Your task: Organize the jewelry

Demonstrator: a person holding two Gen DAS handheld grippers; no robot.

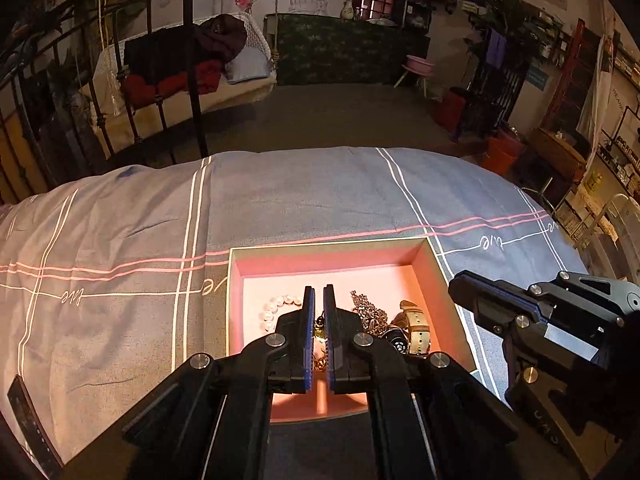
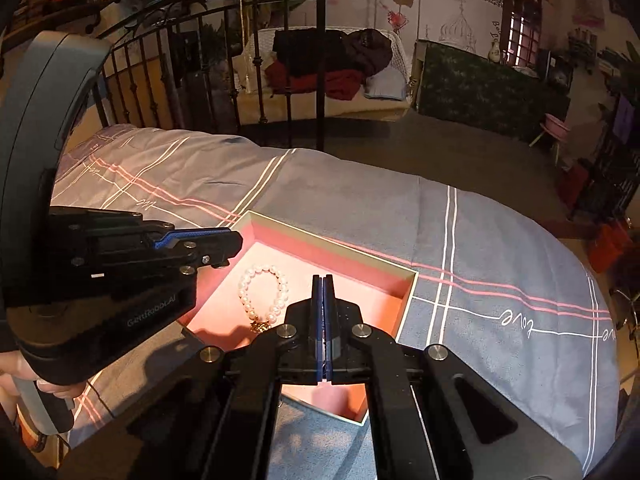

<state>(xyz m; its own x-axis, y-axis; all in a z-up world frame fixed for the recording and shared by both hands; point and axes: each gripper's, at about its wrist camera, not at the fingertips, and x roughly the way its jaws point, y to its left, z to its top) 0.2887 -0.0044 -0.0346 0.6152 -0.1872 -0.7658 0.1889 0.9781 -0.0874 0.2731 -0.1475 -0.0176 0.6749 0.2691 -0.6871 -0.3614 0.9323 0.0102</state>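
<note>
A pearl bracelet (image 2: pixel 263 294), a silver chain (image 1: pixel 370 312) and a tan-strapped watch (image 1: pixel 416 330) are lying inside an open pink-lined box (image 1: pixel 332 258) resting on a grey striped bedspread (image 1: pixel 120 240). The left tool (image 1: pixel 319 308) is hovering over the box, nearly pressed together around a small gold piece. The right tool (image 2: pixel 323 304) is pressed fully together, gripping nothing.

Both tools are matte black linkages with round silver screws and blue-edged pads: the left tool (image 1: pixel 319 300) and the right tool (image 2: pixel 322 292). The left tool's grey handle reads "GenRobot.AI"; bare fingers (image 2: pixel 52 388) show.
</note>
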